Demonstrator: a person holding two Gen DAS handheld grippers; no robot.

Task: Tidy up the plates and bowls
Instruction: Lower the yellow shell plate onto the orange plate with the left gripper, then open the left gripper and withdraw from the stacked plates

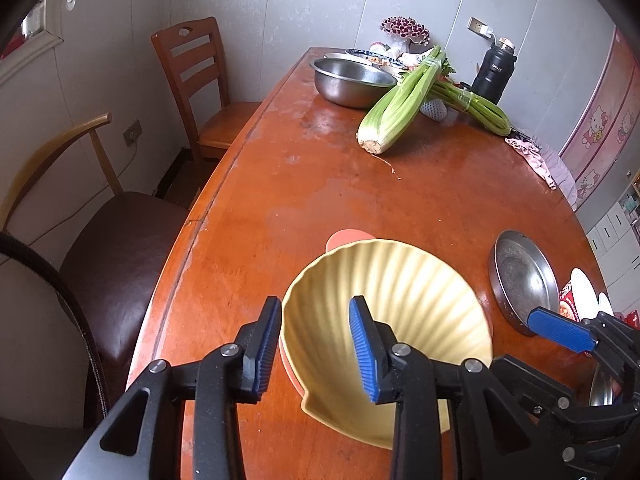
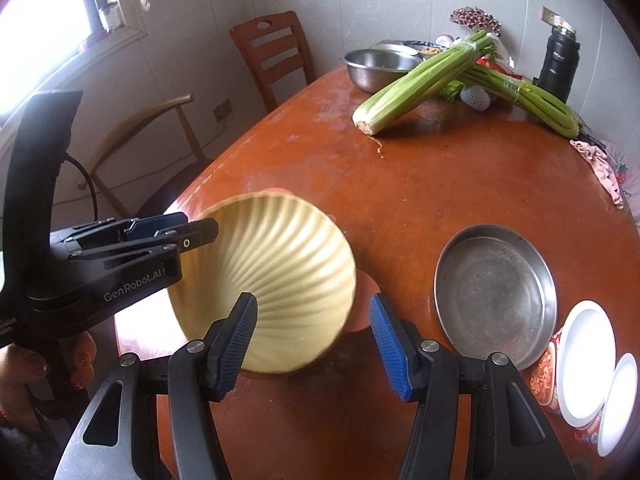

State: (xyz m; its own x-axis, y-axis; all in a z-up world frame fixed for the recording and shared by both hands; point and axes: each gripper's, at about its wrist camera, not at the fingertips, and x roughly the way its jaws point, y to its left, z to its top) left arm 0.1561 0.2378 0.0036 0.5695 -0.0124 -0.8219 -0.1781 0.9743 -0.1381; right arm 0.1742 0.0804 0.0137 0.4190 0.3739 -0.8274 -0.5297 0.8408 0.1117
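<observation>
My left claw (image 1: pixel 314 344) straddles the near-left rim of the yellow shell-shaped bowl (image 1: pixel 400 300), one pad outside and one inside; whether the pads truly pinch the rim I cannot tell, since a gap shows between them. The bowl tilts, sitting over a pink plate (image 1: pixel 348 238) whose edge peeks out beyond it. My right claw (image 2: pixel 312 344) hangs spread wide, holding nothing, at the bowl's near-right edge. Just right of the bowl lies the shallow steel pan (image 2: pixel 496 296), flat on the wooden table (image 2: pixel 420 184). Far beyond the bowl rest two celery bunches (image 2: pixel 416 88) and a steel mixing bowl (image 2: pixel 376 66).
</observation>
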